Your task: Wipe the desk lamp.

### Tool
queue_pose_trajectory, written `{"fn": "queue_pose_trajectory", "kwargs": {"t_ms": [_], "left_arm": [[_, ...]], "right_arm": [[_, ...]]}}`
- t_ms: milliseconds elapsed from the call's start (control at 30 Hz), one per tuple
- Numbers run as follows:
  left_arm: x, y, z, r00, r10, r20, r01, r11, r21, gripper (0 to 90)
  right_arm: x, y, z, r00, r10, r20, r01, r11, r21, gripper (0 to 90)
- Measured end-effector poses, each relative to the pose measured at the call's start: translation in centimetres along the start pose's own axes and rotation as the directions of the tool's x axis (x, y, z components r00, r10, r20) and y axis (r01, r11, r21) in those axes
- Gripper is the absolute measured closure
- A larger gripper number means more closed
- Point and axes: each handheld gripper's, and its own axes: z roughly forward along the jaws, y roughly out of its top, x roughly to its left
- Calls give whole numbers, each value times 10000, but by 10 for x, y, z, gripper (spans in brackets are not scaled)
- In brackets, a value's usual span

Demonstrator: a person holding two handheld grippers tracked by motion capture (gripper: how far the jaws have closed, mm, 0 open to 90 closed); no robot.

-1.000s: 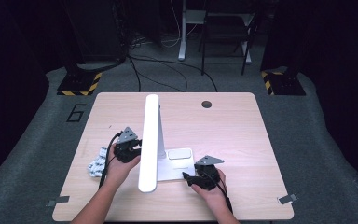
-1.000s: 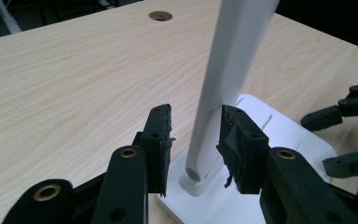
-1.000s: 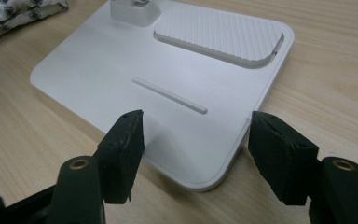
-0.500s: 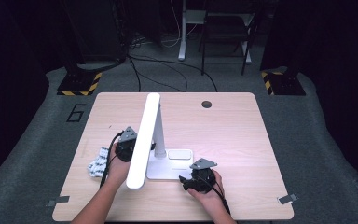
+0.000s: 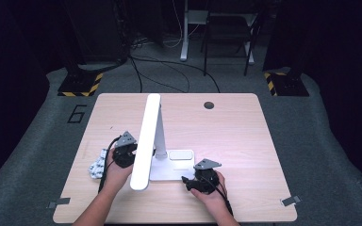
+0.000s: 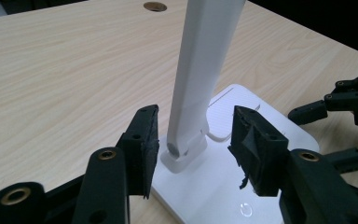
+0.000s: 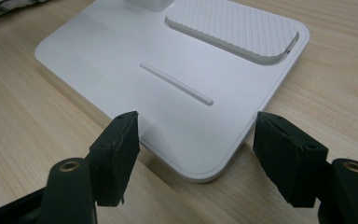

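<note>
On the wooden bench [image 5: 245, 141], the left tongs [image 6: 193, 144] have just been opening, pads clear of the lamp [image 5: 147, 141] stem between them, while the right tongs [image 7: 196, 154] gape at its base corner, ungripped, so its arm looks set.

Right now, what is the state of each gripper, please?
Left gripper: open; its fingers have just been opening and stand either side of the lamp arm, not pressing it.
Right gripper: open, holding nothing, at the corner of the lamp base.
</note>
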Motion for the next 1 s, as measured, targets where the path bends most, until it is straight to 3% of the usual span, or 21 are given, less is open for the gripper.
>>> {"fn": "queue_pose_trajectory", "kwargs": {"t_ms": [133,267,300,400,467,633,700,800,1000], "left_arm": [[2,-1,-8,9998,-153,99,154,9999,-27,456],[2,-4,-16,9996,-267,-23,267,9996,39,405],[1,-7,-19,9989,-297,-364,293,9995,-114,393],[1,-9,-26,9981,-177,-584,179,9998,35,372],[1,-9,-28,9977,-126,-668,131,9999,75,359],[4,-5,-52,9973,-111,-725,117,9999,73,337],[5,-5,-59,9967,-281,-759,268,9995,-174,320],[8,-6,-71,9966,-380,-732,354,9987,-370,262],[9,-12,-84,9957,-576,-720,553,9979,-336,250]], "right_arm": [[0,0,-1,10000,-24,-46,24,10000,23,342],[1,3,-10,9999,69,97,-62,9975,-705,353],[0,4,-12,9999,107,135,-94,9955,-938,354],[-1,6,-18,9998,187,105,-173,9931,-1159,353],[-2,7,-19,9998,142,164,-121,9927,-1202,353],[-6,11,-27,9996,241,173,-215,9903,-1375,353],[-10,12,-31,9995,269,176,-241,9893,-1442,353],[-15,13,-37,9987,486,158,-455,9862,-1590,353],[-28,15,-47,9962,867,64,-846,9832,-1615,353]]}}
